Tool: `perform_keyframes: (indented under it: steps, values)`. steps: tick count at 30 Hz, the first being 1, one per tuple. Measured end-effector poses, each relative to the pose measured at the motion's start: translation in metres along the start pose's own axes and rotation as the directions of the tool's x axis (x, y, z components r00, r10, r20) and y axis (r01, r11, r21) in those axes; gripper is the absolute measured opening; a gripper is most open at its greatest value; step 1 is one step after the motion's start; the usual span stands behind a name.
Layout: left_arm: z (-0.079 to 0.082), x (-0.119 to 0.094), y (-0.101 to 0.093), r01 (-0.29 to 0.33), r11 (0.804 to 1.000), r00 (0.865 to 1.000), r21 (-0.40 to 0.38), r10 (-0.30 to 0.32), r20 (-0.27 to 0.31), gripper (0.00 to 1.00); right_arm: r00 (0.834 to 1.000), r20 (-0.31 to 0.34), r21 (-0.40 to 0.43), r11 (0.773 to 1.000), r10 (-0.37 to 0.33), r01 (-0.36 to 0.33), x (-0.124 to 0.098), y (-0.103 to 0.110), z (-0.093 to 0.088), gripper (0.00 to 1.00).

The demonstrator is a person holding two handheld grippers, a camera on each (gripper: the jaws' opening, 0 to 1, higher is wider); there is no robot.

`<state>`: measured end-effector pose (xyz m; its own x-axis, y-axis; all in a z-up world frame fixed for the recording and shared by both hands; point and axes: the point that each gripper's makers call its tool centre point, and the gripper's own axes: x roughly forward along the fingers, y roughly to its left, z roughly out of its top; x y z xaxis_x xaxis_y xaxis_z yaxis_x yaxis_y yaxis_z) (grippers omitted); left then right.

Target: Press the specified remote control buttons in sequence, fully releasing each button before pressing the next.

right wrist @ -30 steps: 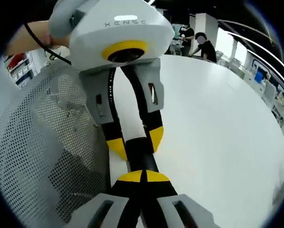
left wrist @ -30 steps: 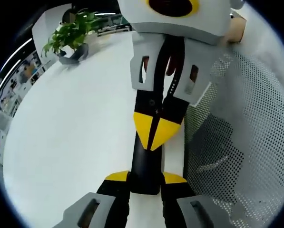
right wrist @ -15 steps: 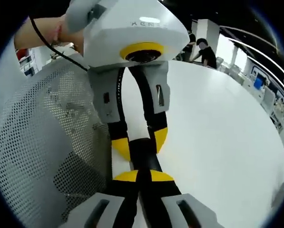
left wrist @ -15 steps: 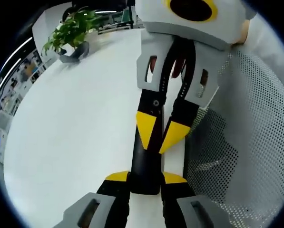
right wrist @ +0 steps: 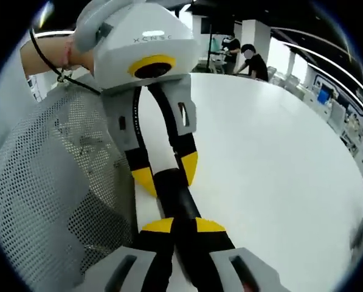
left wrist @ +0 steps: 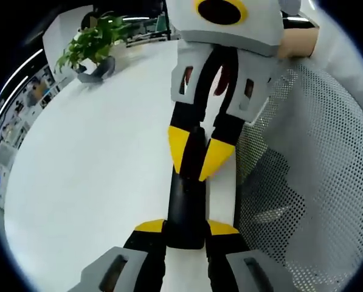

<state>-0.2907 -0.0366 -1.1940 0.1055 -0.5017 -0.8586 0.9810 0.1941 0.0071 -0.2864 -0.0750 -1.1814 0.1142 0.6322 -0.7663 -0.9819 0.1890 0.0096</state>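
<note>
**Letting go after a press**

Far left: a green plant point(left wrist: 90, 45) on the white table point(left wrist: 90, 176). In the middle: the black remote point(left wrist: 186, 207), near end pinched tight by the left gripper point(left wrist: 186, 228). At its far end: the right gripper point(left wrist: 198, 155), yellow tips a little apart with the remote between them. Shut together a second ago, spread since, and moved a bit farther along the remote. Cannot tell whether squeezing it or just standing beside it. Right: a white mesh chair point(left wrist: 315, 170). Looks like a let-go after a press, so likely time for the next button. Buttons too hidden to tell which.
</note>
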Motion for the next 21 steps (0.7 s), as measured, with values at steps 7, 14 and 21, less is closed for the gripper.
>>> perform_keyframes:
  steps: [7, 14, 21]
  values:
    - [-0.001, -0.001, 0.0, 0.005, 1.0, 1.0, -0.007, -0.005, 0.016, 0.24, 1.0, -0.009, -0.02, 1.0, -0.001, 0.001, -0.002, 0.003, -0.002, 0.17]
    - [0.0, -0.001, 0.001, 0.01, 1.0, 1.0, -0.004, -0.01, 0.028, 0.24, 0.999, -0.039, -0.088, 0.996, 0.012, -0.015, 0.006, -0.001, -0.002, 0.23]
    - [0.0, -0.001, 0.001, 0.014, 1.0, 0.999, -0.002, -0.014, 0.049, 0.24, 0.994, -0.076, -0.118, 0.989, 0.078, -0.086, 0.009, -0.002, -0.008, 0.23]
